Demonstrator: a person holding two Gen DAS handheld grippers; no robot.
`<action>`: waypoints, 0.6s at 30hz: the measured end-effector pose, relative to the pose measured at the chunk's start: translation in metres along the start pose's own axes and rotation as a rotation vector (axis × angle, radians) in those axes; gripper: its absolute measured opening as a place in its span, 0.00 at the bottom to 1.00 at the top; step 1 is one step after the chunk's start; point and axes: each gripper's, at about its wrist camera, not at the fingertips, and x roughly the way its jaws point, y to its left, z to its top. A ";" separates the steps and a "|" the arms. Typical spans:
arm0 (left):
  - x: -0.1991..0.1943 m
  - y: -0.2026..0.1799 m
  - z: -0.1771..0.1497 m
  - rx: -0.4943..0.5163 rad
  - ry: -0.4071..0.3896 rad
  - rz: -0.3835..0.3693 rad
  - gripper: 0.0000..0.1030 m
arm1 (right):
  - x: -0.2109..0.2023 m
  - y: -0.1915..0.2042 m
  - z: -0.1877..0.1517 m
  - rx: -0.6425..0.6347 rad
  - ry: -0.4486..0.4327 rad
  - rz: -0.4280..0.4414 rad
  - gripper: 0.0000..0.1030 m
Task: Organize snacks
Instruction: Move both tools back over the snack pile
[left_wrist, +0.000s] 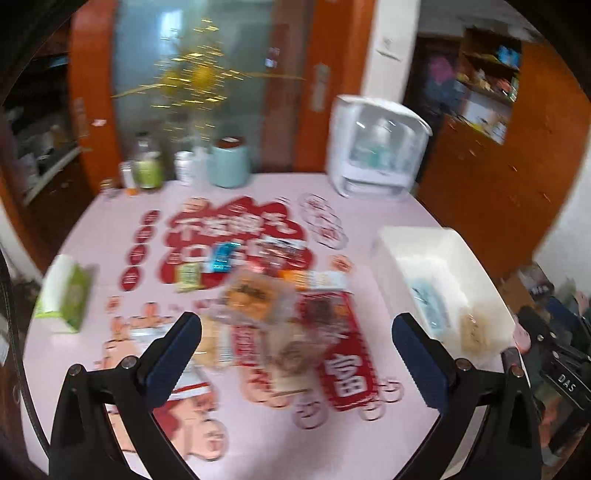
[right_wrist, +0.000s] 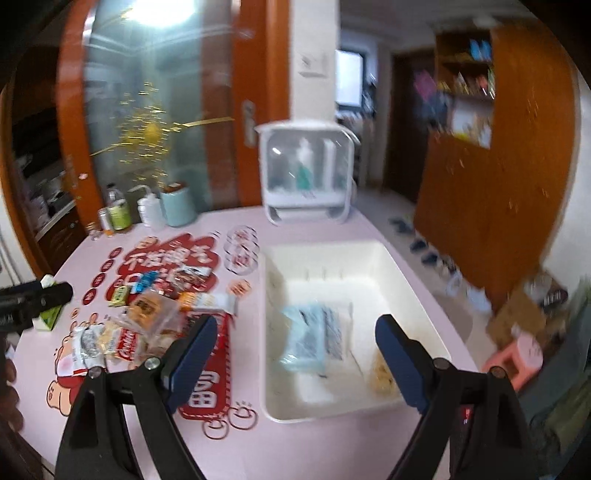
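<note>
Both tongs, left (left_wrist: 295, 354) and right (right_wrist: 295, 358), are hanging released and empty above the pink bench (left_wrist: 258, 443), snacks (right_wrist: 147, 317) lying heaped beside the white bin (right_wrist: 369, 254), where a hasty grab is risking scattering slippery packets.

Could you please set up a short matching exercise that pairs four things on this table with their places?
Things:
1. Light blue packet
2. Mint green canister
3. Green tissue box
4. Red packet with white characters

Places:
A. At the table's far edge, beside the bottles
B. On the pink tablecloth, next to the bin
C. Inside the white bin
D. Alone near the table's left edge, apart from the snack pile

Pairs: 1-C, 2-A, 3-D, 4-B
</note>
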 end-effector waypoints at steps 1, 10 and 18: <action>-0.009 0.012 0.000 -0.009 -0.005 0.015 1.00 | -0.003 0.006 0.001 -0.016 -0.011 0.009 0.86; -0.051 0.089 0.003 -0.091 -0.044 0.141 1.00 | -0.013 0.080 0.012 -0.173 -0.033 0.147 0.86; -0.028 0.135 -0.006 -0.142 -0.021 0.232 1.00 | 0.022 0.112 0.009 -0.148 0.064 0.267 0.86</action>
